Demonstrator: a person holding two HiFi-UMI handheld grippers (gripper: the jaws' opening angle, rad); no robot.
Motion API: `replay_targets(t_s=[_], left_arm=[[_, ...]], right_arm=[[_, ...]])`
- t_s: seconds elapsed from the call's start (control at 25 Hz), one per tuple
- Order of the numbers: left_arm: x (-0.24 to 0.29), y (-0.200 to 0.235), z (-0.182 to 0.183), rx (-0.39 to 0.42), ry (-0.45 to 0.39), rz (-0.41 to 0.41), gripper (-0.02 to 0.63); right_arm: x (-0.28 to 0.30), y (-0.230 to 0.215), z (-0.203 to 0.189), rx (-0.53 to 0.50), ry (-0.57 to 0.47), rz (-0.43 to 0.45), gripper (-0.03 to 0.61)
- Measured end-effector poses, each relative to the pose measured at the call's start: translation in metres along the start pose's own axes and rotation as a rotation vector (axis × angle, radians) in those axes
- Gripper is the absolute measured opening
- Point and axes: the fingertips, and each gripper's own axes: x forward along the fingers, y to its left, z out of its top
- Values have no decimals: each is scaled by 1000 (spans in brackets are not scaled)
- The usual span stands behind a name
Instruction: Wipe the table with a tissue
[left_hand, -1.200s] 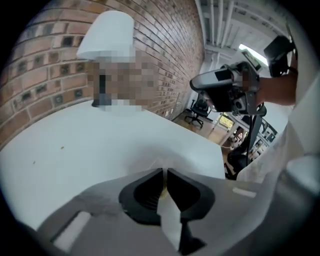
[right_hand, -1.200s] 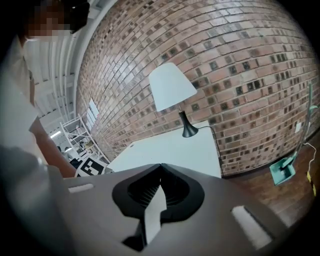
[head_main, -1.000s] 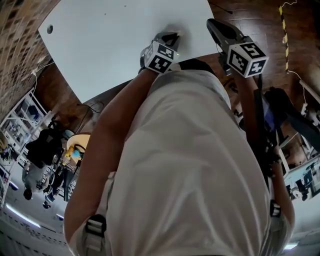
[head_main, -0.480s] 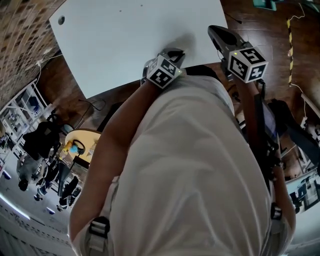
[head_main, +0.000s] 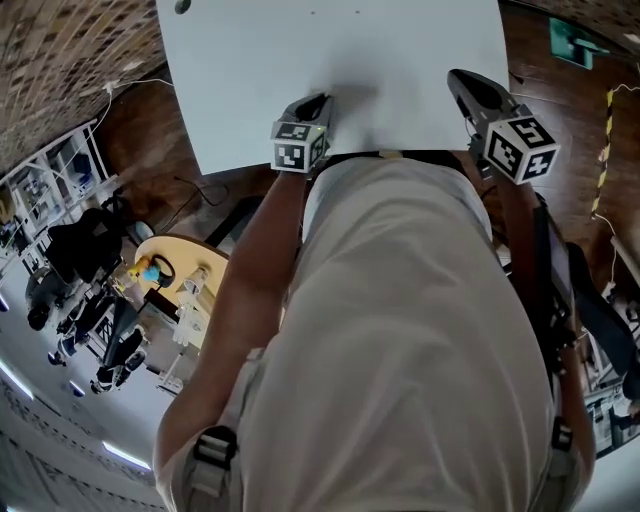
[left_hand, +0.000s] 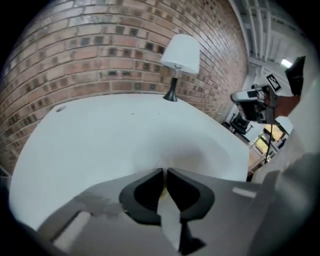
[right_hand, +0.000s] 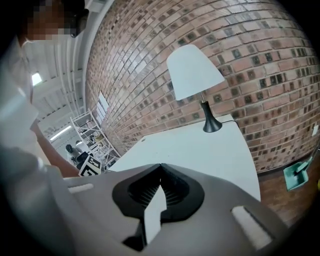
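The white table (head_main: 350, 50) fills the top of the head view. My left gripper (head_main: 318, 100) points down onto it near the front edge, its marker cube toward me. In the left gripper view the left gripper (left_hand: 165, 171) has its jaws almost together, pinching a thin pale bit of tissue (left_hand: 163, 189); the rest of the tissue is hard to tell from the white table (left_hand: 100, 140). My right gripper (head_main: 462, 78) hovers at the table's front right corner. In the right gripper view the right gripper (right_hand: 160, 166) is shut with nothing between its jaws.
A white-shaded lamp (left_hand: 181, 55) on a black base stands at the table's far side by the brick wall, also in the right gripper view as the lamp (right_hand: 195, 70). A cable hole (head_main: 182, 5) sits at the far left corner. A green dustpan (right_hand: 297, 175) lies on the floor.
The left gripper has slid leftward across the table near its front edge and rolled. The right gripper has shifted slightly, staying by the right corner. Both jaws look unchanged.
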Motion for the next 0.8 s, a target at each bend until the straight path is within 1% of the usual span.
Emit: replay_targets(t_s=[0.08,0.2,0.24,0.28,0.36,0.48,0.64,0.72,0.8], left_arm=[[-12,37,-3,-81,-32,85,32],[-34,94,-10,-225,-80,226,32],[-40,108,-12,-258,-94,253,32],[-43,117,-13,-270,-102,265,32],[-46,126,-16,-265,-105,272,32],[-49,131,-15,-288,-128,268,31],[-49,142,10,-283,-183,250,31],[-43,141,26,-265,-190,227,32],[-33,133,40,-233,-186,185,32]], right_arm=[[6,5,2,-7,4,7,8],[14,13,6,-15,10,15,8],[15,14,7,-17,12,16,8],[16,15,7,-18,15,16,8],[16,18,6,-20,21,9,8],[20,24,4,-19,23,-2,8],[29,30,4,-18,25,-4,8],[32,33,3,-16,26,-9,8],[35,37,1,-12,28,-15,8]])
